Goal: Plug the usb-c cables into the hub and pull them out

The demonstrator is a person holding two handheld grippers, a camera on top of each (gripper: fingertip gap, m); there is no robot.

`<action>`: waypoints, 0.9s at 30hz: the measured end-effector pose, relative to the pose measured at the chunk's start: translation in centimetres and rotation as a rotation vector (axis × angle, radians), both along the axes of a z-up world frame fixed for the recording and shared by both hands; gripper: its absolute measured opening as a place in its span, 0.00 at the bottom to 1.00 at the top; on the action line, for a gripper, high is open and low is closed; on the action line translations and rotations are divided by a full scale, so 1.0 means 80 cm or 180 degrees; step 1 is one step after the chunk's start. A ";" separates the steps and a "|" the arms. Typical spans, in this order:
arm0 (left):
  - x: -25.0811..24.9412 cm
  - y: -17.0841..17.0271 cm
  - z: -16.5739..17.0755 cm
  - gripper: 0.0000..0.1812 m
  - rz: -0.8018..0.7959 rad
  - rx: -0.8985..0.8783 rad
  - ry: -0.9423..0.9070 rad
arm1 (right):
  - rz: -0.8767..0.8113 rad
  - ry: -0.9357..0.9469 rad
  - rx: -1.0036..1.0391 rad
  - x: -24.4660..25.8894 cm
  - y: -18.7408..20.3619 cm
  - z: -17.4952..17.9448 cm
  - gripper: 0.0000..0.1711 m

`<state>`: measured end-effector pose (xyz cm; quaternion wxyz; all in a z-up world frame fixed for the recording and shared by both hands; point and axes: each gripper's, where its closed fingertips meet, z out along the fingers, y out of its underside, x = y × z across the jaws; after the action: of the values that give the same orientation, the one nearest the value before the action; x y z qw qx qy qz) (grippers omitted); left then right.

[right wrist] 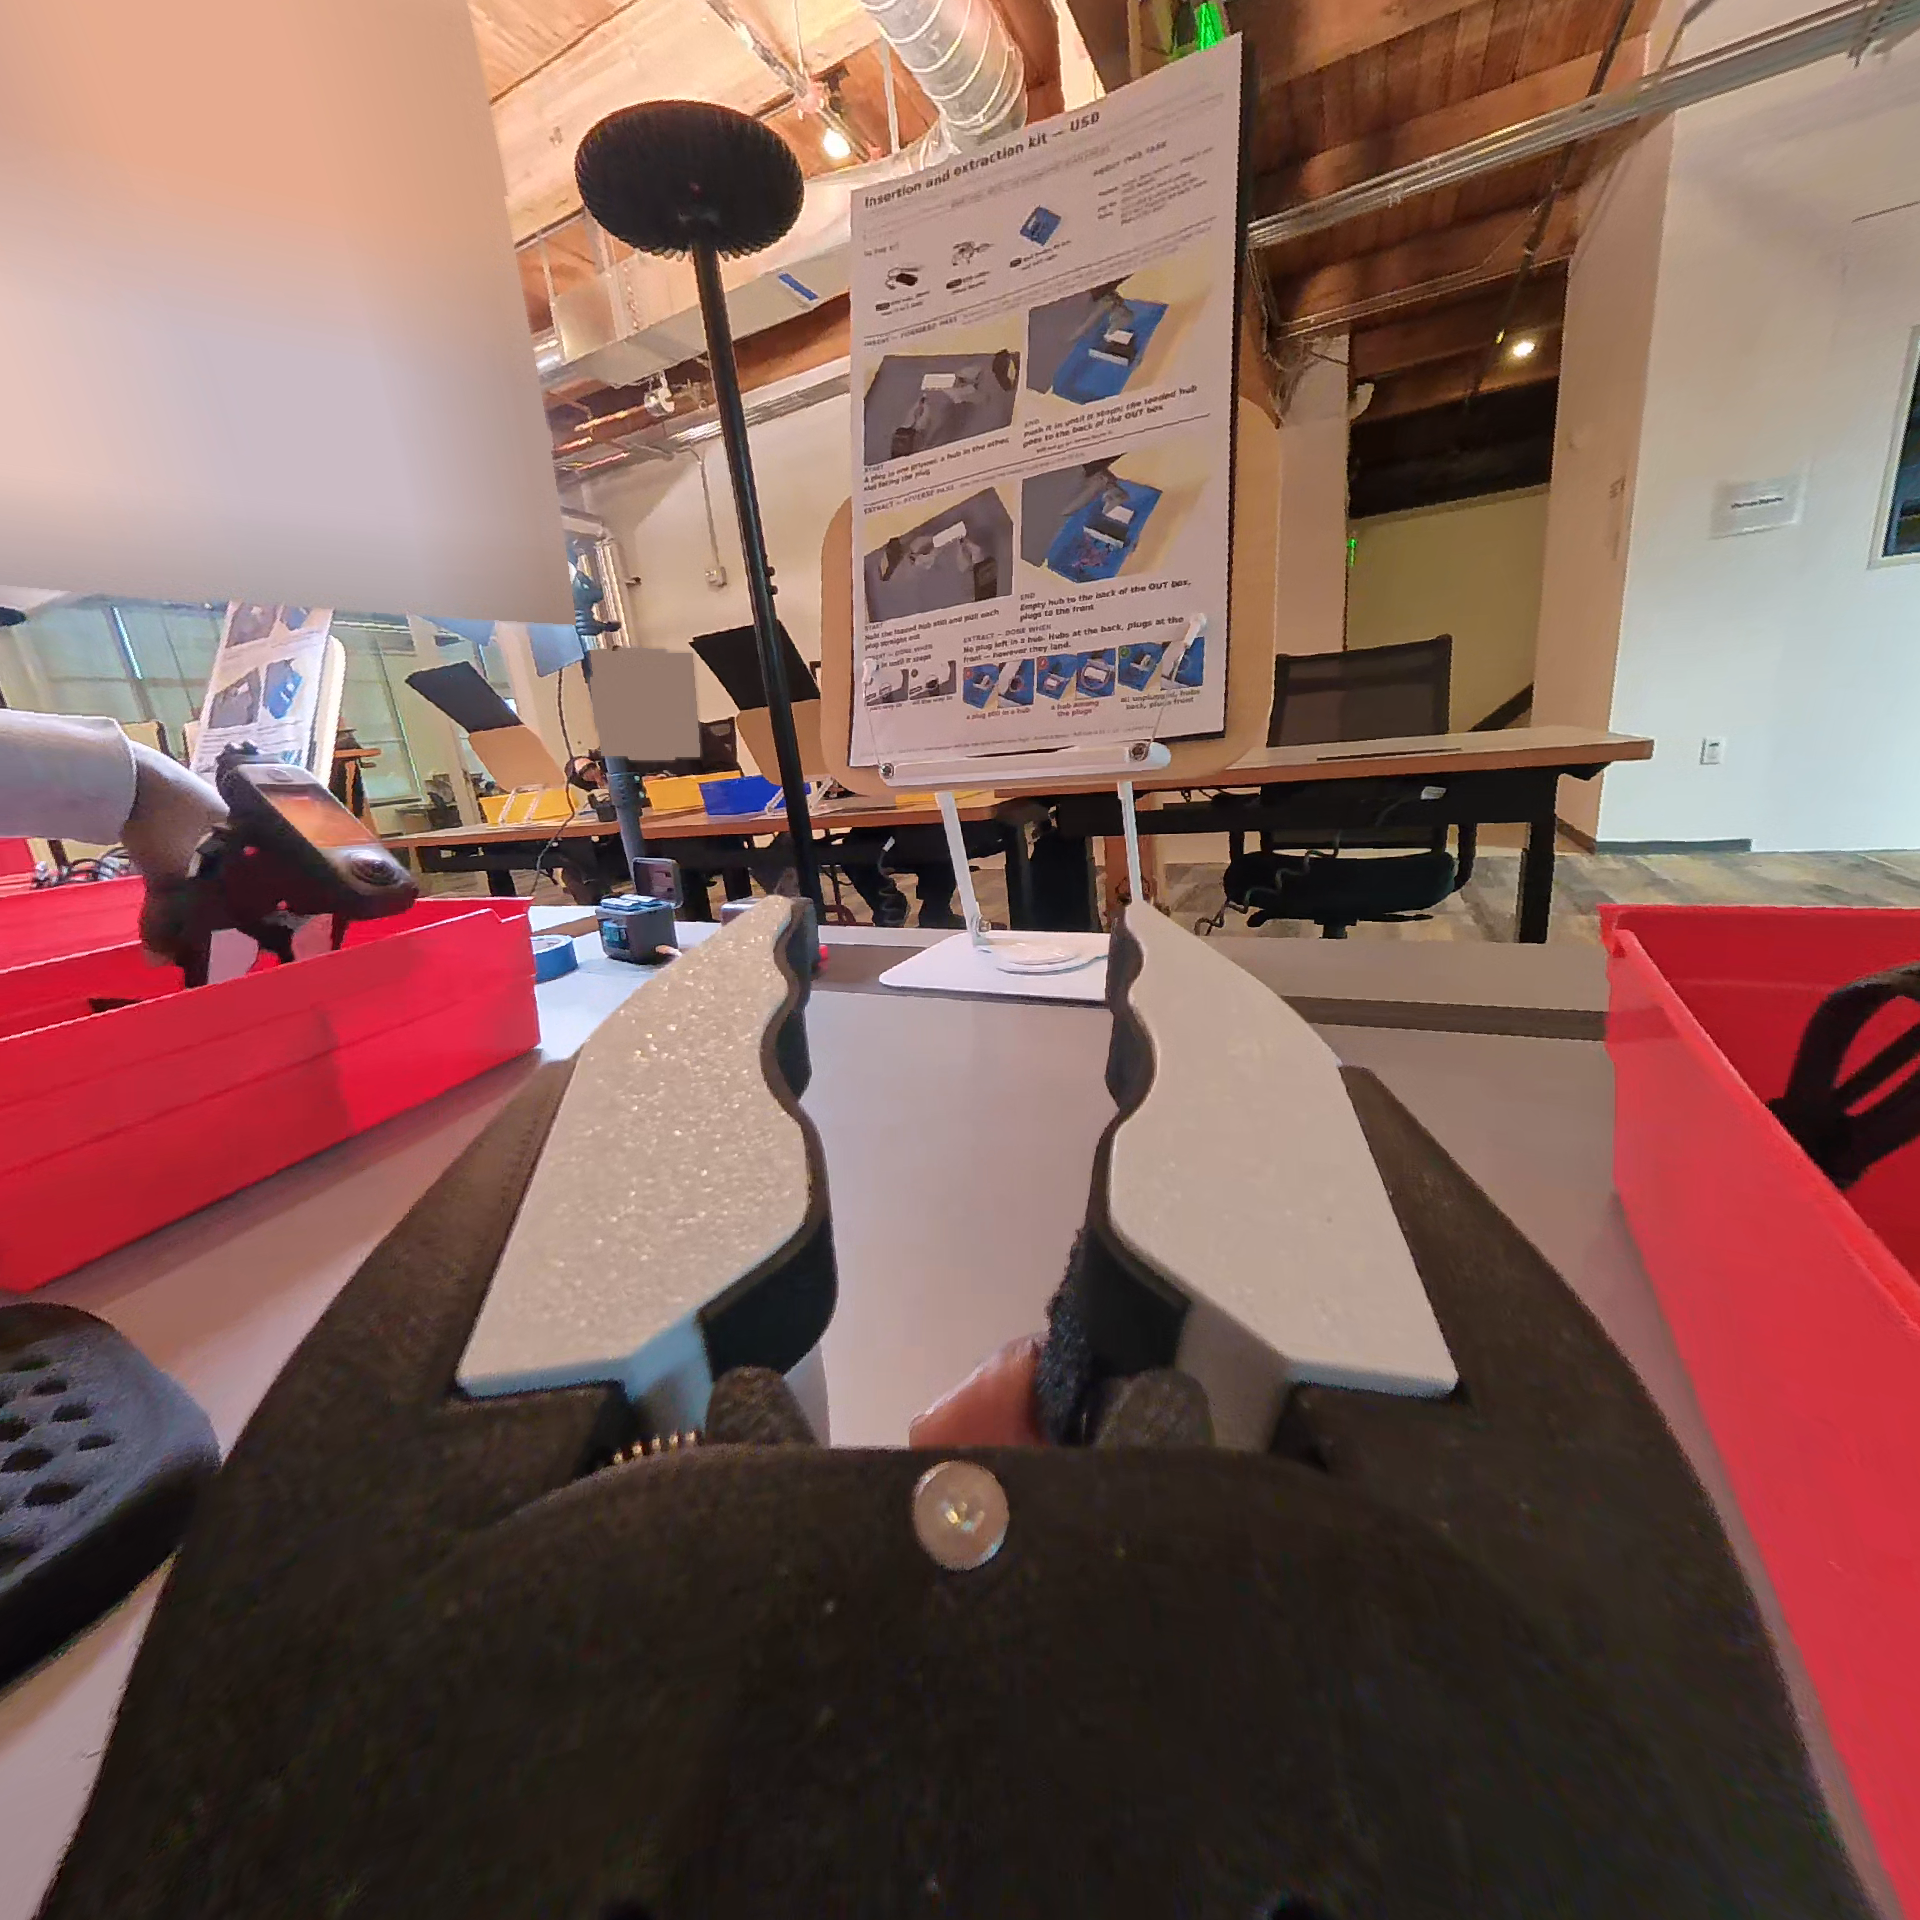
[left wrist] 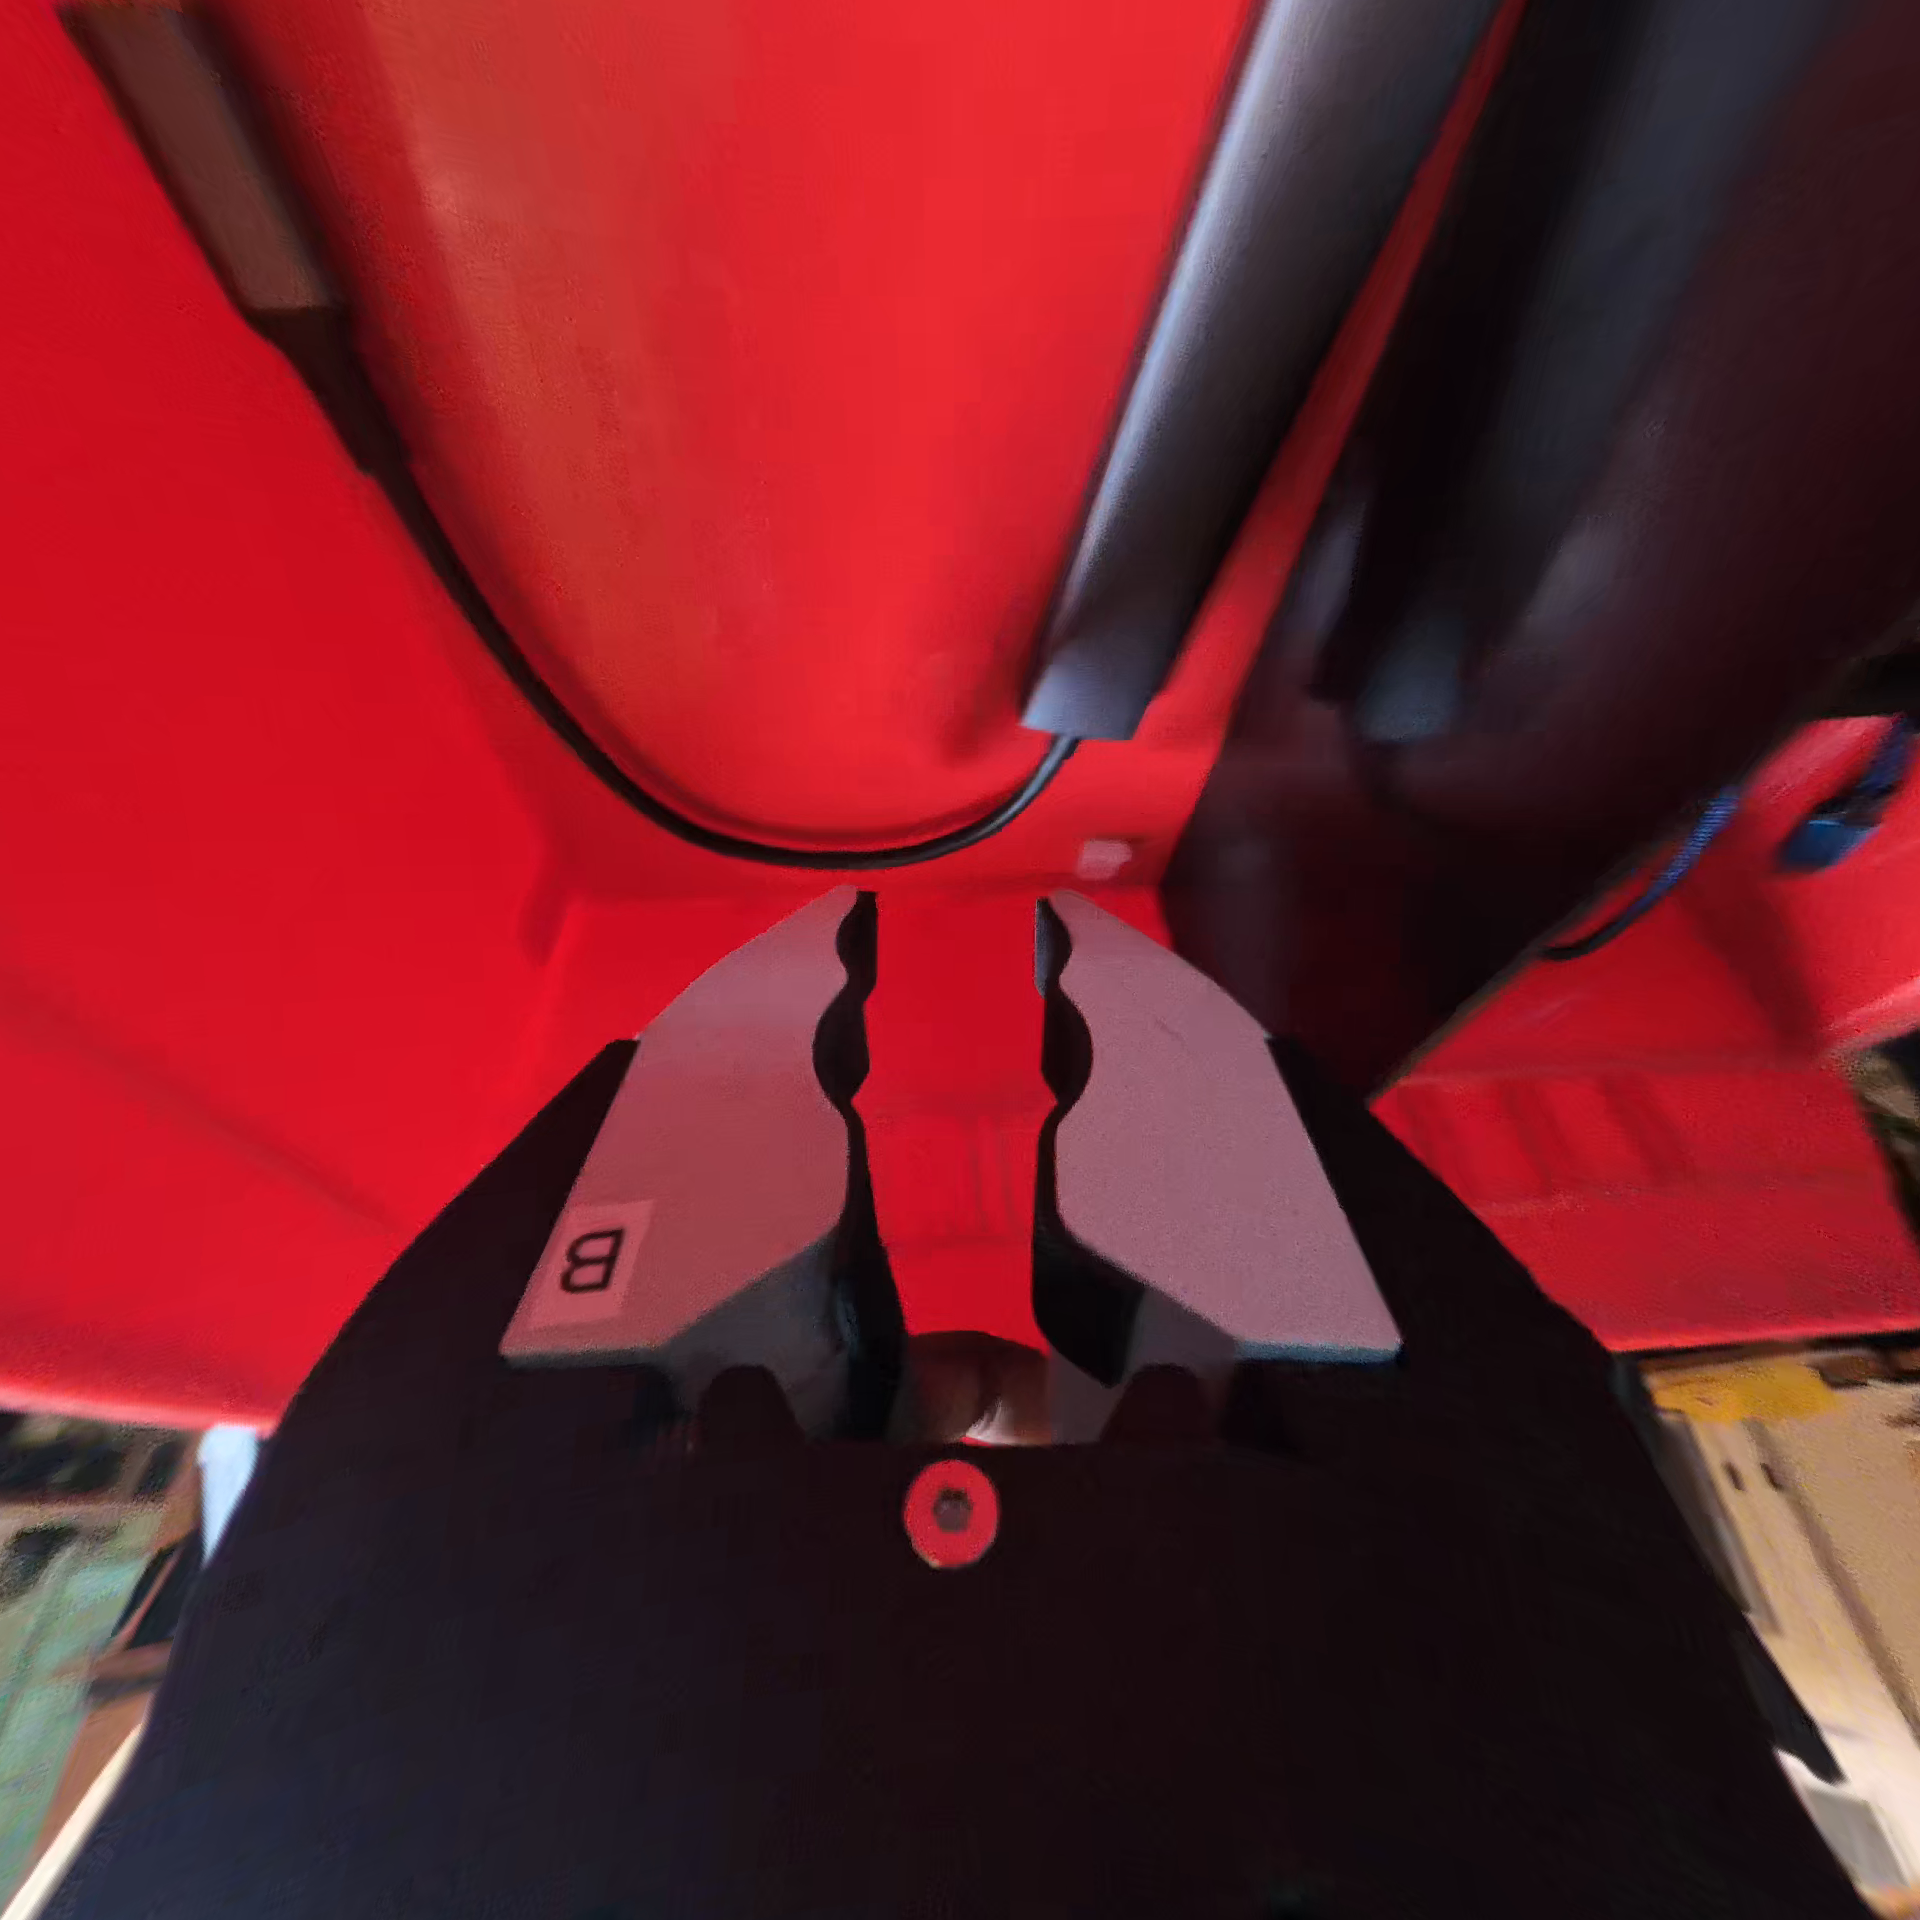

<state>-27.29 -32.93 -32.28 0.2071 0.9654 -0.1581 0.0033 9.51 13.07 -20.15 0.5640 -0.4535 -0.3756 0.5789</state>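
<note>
Your left claw (left wrist: 956,904) is down inside the red bin (left wrist: 260,935), its grey fingers (left wrist: 727,1122) parted with only the bin's red floor showing in the gap, so it is open and holds nothing. Just past the fingertips a thin black cable (left wrist: 582,727) loops across the bin floor and runs into the near end of a long dark hub (left wrist: 1174,416), which lies slanting away toward the bin's far side; the picture is blurred, so you cannot tell whether any plug is seated in it. A darker blurred mass (left wrist: 1621,520) sits right beside the hub, too smeared to name. Your right claw (right wrist: 961,945) hangs over the bare grey desk (right wrist: 935,1143), its jaws spread wide and empty. To its left along the desk's edge stands that same red bin (right wrist: 260,1060), and over it your left claw (right wrist: 281,862) shows from outside, held in your hand (right wrist: 166,810). At the desk's right edge stands a second red bin (right wrist: 1714,1247) with something black (right wrist: 1860,1070) inside, only partly in view. Toward the far edge of the desk stand a roll of blue tape (right wrist: 551,951), a small dark device (right wrist: 634,925), a black pole with a round head (right wrist: 748,520), and a printed instruction sheet on a white stand (right wrist: 1039,416).
</note>
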 end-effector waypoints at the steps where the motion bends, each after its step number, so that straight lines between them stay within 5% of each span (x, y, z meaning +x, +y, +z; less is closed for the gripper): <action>1: -0.011 0.002 0.000 0.17 -0.0023 0.0009 0.0189 | 0.0010 -0.0011 -0.0004 -0.001 0.000 -0.001 0.32; 5: -0.047 0.008 0.002 0.23 0.0535 0.0101 0.0823 | 0.0025 -0.0021 -0.0008 -0.002 0.000 -0.002 0.32; 8: -0.043 0.014 -0.013 0.29 0.0968 0.0221 0.0662 | 0.0056 -0.0030 0.0012 -0.003 -0.002 -0.002 0.31; 17: -0.046 0.020 -0.030 0.29 0.0968 0.0323 0.0570 | 0.0116 -0.0019 0.0063 -0.003 -0.008 -0.001 0.26; 23: -0.031 0.019 -0.033 0.06 0.0979 0.0372 0.0241 | 0.0115 0.0014 0.0051 -0.001 -0.007 0.000 0.25; 27: -0.027 0.034 -0.017 0.04 0.0744 0.0643 0.0319 | 0.0113 0.0032 -0.0009 0.000 -0.004 0.000 0.24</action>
<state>-29.44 -30.19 -33.68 0.1148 0.9921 -0.0337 -0.0367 9.47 12.73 -20.13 0.5549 -0.4448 -0.3799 0.5916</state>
